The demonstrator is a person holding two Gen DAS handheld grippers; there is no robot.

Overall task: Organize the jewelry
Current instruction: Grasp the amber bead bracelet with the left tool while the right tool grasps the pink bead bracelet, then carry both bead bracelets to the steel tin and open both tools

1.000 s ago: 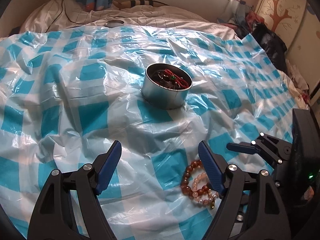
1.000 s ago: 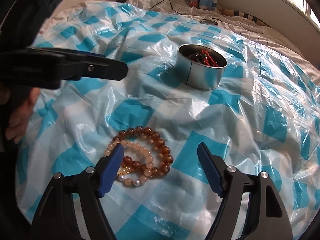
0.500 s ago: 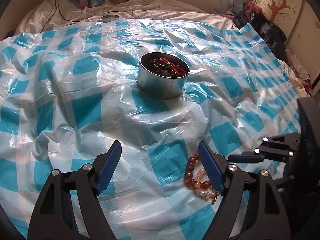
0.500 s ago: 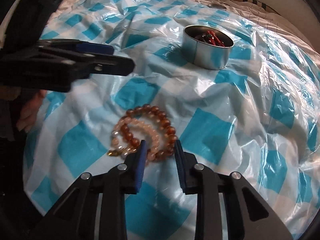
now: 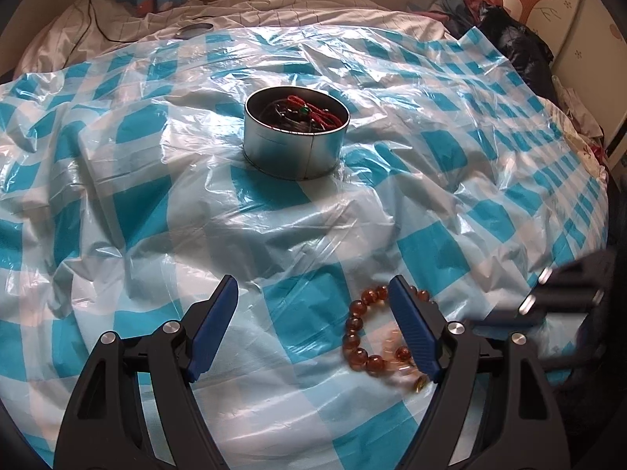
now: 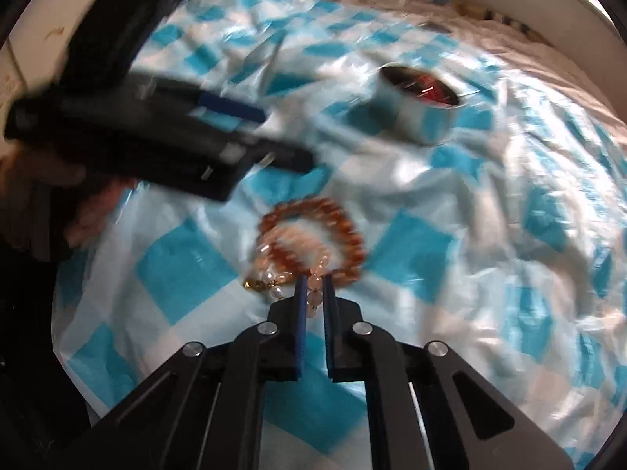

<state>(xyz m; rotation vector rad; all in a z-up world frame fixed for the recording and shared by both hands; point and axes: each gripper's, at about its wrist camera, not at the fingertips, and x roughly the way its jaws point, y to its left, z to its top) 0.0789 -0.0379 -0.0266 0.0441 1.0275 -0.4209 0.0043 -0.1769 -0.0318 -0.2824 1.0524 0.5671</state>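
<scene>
Two bead bracelets lie tangled on the blue-checked plastic sheet (image 5: 431,250): an amber bracelet (image 6: 347,227) and a pale peach bracelet (image 6: 292,243) with white pearls and a gold clasp. My right gripper (image 6: 314,288) is shut, its blue pads pinching a few pale beads. The amber bracelet (image 5: 354,325) also appears beside the right finger of my left gripper (image 5: 311,293), which stands open over bare sheet. A round metal tin (image 5: 296,145) holding red and dark jewelry sits further back. The right wrist view is motion-blurred.
The sheet covers a rumpled bed. A small round lid (image 5: 194,30) and a cable lie on the white bedding behind. Dark clothes (image 5: 517,47) pile at the right edge. In the right wrist view the left gripper (image 6: 286,141) and a hand (image 6: 90,211) cross the left side.
My right gripper has gone from wide open to shut on the pale bracelet's beads, and the beads have shifted. The left gripper stays open and has drifted slightly.
</scene>
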